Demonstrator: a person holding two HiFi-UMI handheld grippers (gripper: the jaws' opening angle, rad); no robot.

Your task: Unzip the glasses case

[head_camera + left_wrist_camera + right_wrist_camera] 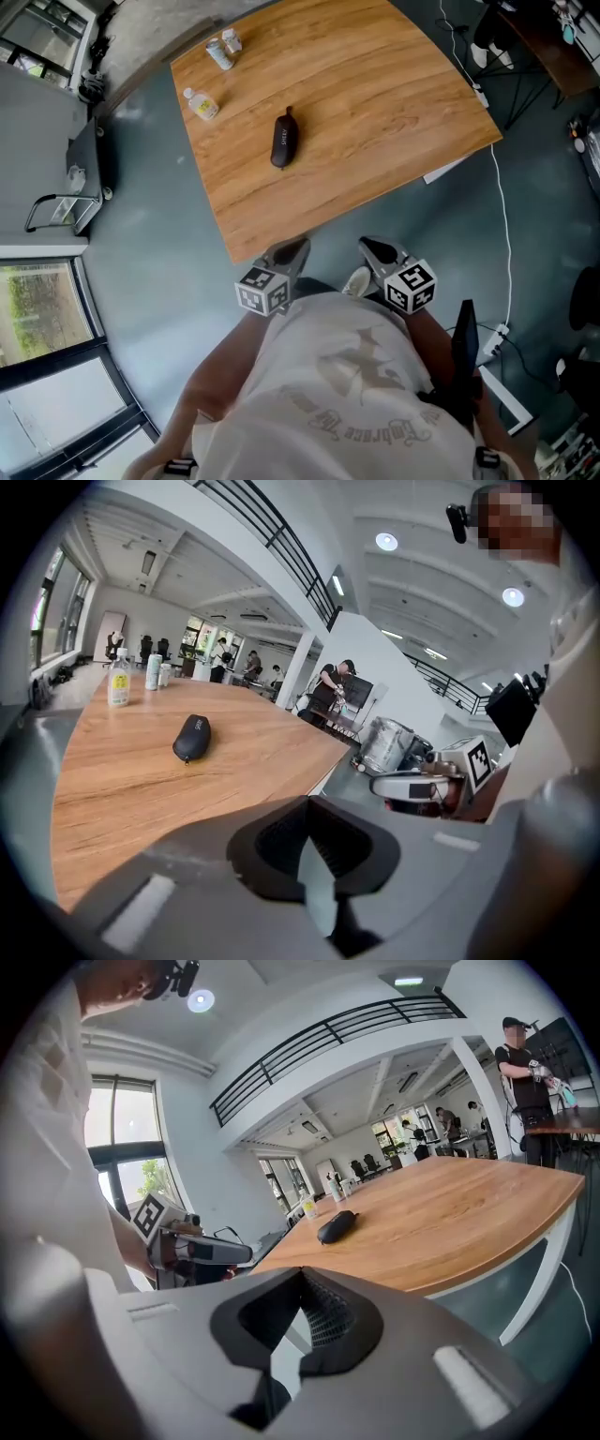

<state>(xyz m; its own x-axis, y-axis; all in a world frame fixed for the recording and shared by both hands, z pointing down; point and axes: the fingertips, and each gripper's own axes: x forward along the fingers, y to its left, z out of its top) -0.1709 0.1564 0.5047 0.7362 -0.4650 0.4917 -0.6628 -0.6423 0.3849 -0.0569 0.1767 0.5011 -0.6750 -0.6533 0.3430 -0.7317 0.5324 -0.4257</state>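
Both tools hang just off the near edge of the desk (375, 112), close to the person's white shirt (347, 394). The left tool (298, 246) and the right tool (373, 246) each have their 2 jaws closed together with nothing between them. The dark glasses case (284, 138) lies on the desk well apart from them, toward the left edge, with 1 bottle (201, 103) by that edge and 2 cans (223, 47) near the far left corner.

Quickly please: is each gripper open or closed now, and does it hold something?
Left gripper: closed, holding nothing.
Right gripper: closed, holding nothing.
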